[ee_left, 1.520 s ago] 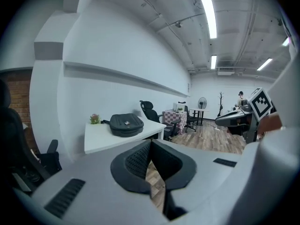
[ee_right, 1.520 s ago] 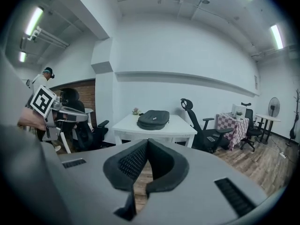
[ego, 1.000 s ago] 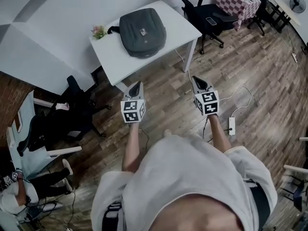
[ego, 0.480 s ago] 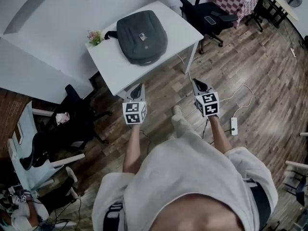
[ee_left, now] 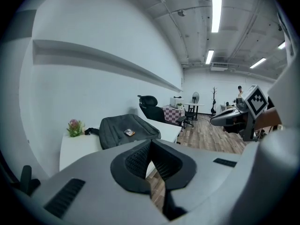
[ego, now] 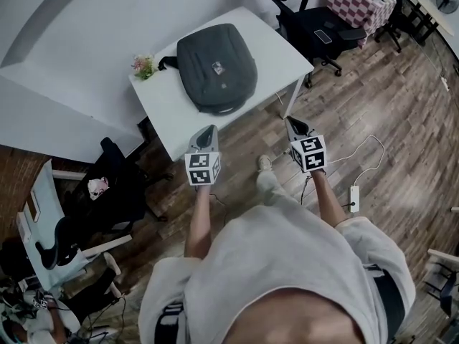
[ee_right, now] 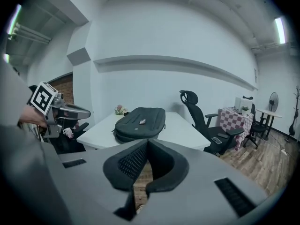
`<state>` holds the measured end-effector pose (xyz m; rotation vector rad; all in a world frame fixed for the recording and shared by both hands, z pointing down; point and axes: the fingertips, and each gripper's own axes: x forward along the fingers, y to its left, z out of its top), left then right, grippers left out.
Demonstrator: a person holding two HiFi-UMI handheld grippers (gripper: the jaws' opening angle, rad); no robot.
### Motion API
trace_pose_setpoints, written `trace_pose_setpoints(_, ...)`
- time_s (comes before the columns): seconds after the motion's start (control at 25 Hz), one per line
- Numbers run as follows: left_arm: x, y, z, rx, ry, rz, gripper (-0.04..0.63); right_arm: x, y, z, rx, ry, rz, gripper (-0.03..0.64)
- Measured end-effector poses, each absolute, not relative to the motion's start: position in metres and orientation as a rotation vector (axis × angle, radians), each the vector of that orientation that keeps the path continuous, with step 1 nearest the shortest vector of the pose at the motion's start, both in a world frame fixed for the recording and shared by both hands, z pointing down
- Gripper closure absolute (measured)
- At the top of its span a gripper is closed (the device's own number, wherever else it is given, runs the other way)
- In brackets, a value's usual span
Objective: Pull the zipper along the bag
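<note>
A dark grey bag [ego: 216,67] lies flat on the white table [ego: 269,45]; it also shows as the bag [ee_left: 127,131] in the left gripper view and the bag [ee_right: 139,123] in the right gripper view. My left gripper [ego: 209,130] hangs over the floor just short of the table's near edge, jaws shut and empty. My right gripper [ego: 294,124] is held beside the table's near right corner, also shut on nothing. Both grippers [ee_left: 150,143] [ee_right: 146,142] point toward the bag from some distance. The zipper pull is too small to make out.
A small pot of flowers [ego: 145,66] sits at the table's far left corner. A black office chair [ego: 315,31] stands right of the table, and another dark chair [ego: 115,185] to its left. A white power strip and cable [ego: 353,196] lie on the wooden floor.
The person has stepped toward the table, so the table and bag sit nearer and the grippers are closer to its edge. Both grippers stay shut.
</note>
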<state>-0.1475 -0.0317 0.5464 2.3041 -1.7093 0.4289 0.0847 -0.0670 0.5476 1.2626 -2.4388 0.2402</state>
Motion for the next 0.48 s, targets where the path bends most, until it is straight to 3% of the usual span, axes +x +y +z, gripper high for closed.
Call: trace_pose_setpoints(0.48, -0.146, -0.143, 0.559, 2.246, -1.716, 0.513, 0.569, 0.071, -0.205, 0.557, 1.154, -2.462, 0.283, 0.603)
